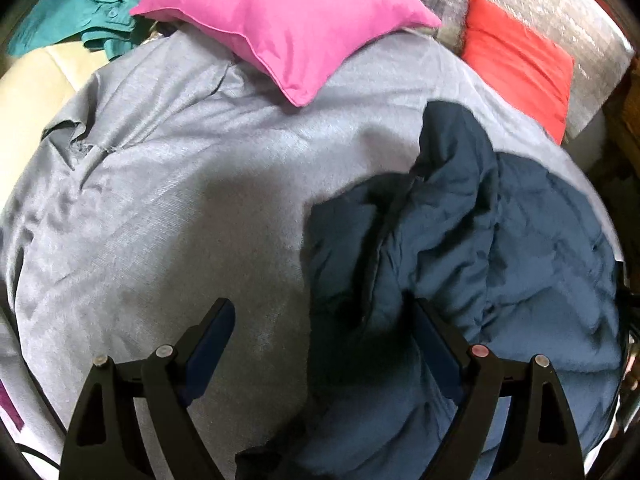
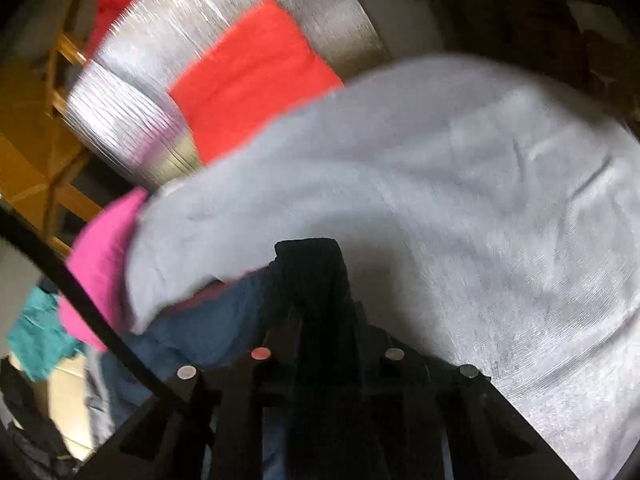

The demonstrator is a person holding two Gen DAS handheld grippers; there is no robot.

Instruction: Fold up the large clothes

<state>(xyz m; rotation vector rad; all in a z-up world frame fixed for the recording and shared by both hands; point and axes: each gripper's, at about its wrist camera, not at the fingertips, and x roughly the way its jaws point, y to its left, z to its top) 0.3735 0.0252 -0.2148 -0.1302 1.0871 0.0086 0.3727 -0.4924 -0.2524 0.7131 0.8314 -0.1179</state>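
The right tongs [image 2: 308, 280] pinch a fold of the dark blue quilted jacket [image 1: 460, 260]; the left tongs [image 1: 320, 320] gape wide, empty, over its edge. The jacket lies crumpled on the grey bedspread [image 1: 160, 220], bare towards the pink cushion [image 1: 288, 28].

I count one navy padded garment [image 1: 500, 240], one pink cushion [image 1: 288, 28], one red cushion [image 1: 516, 64], one teal garment [image 1: 88, 4], one grey cover [image 1: 180, 200].
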